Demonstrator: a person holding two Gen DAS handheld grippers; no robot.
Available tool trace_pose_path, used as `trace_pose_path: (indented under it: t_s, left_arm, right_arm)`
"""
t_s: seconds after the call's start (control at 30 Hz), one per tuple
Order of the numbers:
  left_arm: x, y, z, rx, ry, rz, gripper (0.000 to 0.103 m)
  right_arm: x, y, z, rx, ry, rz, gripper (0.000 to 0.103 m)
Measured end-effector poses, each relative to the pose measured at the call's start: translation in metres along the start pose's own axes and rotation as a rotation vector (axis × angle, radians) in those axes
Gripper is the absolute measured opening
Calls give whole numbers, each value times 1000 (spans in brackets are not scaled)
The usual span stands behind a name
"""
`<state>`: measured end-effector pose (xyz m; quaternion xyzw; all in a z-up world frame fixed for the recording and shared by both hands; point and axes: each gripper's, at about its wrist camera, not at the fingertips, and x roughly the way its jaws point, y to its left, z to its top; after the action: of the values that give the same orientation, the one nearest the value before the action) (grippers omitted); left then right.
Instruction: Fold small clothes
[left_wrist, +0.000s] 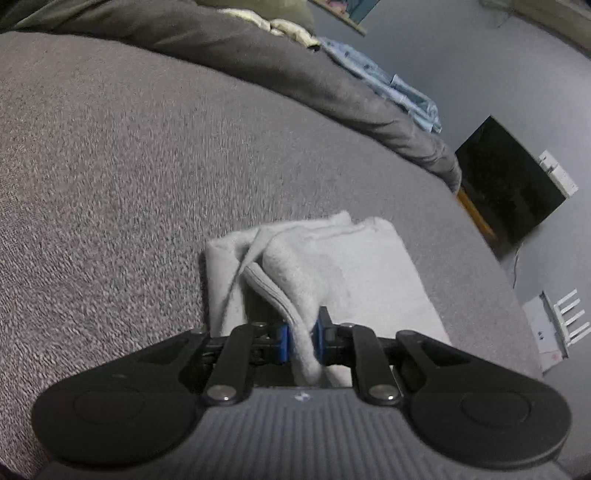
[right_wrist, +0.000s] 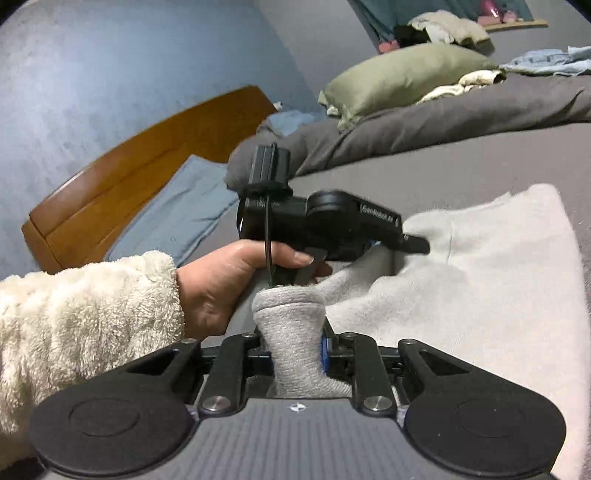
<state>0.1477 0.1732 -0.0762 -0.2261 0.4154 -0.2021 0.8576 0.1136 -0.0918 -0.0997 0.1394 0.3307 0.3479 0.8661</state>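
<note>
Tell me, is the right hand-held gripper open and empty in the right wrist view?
No, the right hand-held gripper is shut on a bunched fold of the light grey knitted garment.

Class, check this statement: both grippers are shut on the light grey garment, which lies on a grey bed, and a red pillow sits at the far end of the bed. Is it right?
Not quite. The pillow is olive green, not red, as the right wrist view shows. The rest holds: the left gripper and right gripper are each shut on the light grey garment, which lies on the grey bed.
</note>
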Motion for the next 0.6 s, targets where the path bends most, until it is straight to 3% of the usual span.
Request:
trace_pose_path:
  t_s: [0.1, 0.23, 0.37, 0.5, 0.6]
  left_arm:
    - [-20, 18, -1, -25, -37, -13, 10]
    - [-14, 28, -12, 9, 20, 29, 10]
    - [-14, 32, -19, -14, 5, 28, 10]
    - [-35, 28, -18, 19, 45, 90, 32]
    - [-61, 19, -18, 88, 45, 146, 33]
  right_arm:
    - [18, 9, 10, -22, -8, 16, 22]
    - [26, 19, 5, -59, 12, 3, 22]
    - [47, 17, -6, -65, 60, -13, 22]
    - [57, 25, -11, -101, 79, -26, 22]
    - [60, 29, -13, -112, 80, -39, 23]
